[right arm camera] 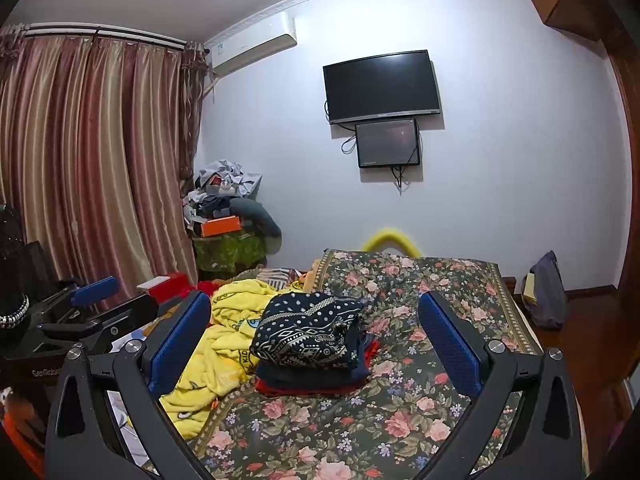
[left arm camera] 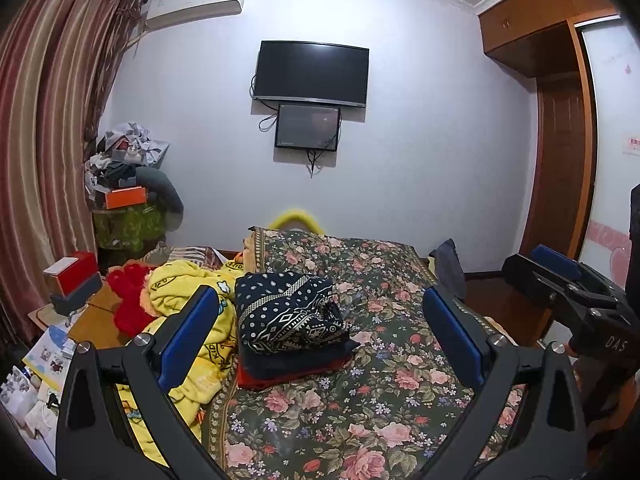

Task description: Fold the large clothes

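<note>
Two hand-held grippers, left [left arm camera: 320, 340] and right [right arm camera: 316, 344], both wide apart, holding nothing | folded pile [left arm camera: 290, 322] on bed [left arm camera: 400, 400] at 12 o'clock | yellow blanket [left arm camera: 188, 300] at 10 o'clock: soft, floppy, probably light; grab an edge.

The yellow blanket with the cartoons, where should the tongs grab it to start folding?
Grab the yellow blanket at its loose near edge, hanging off the flowery bed cover's left side, coming from the front-left. It lies crumpled beside the folded stack, so pulling that free edge probably won't disturb the stack.
</note>
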Demonstrator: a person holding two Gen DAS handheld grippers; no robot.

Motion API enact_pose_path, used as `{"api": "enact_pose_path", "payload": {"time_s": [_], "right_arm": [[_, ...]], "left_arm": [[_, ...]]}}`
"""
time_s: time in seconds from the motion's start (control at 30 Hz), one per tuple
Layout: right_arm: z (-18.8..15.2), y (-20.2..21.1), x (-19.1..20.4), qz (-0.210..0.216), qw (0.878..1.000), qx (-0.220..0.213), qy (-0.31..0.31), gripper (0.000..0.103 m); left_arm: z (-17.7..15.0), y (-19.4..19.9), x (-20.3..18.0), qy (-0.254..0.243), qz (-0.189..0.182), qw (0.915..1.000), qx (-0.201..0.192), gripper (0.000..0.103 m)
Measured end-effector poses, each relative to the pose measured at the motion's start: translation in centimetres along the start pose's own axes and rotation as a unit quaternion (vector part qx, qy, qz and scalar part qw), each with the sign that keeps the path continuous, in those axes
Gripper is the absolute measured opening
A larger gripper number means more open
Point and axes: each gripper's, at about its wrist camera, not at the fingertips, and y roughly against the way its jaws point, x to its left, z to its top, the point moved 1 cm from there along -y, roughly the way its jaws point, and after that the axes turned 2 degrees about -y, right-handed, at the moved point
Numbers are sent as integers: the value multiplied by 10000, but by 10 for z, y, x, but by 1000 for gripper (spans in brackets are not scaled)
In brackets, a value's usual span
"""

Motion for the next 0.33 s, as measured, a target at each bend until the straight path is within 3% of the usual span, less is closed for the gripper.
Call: {"api": "enact_pose_path", "payload": {"time_s": [0.33], "right_arm": [[-1,-3,2,-20,10000,37,-36,103]], "left_arm": [[-4,-2,-1,-53,-2,10000,43,102]]}}
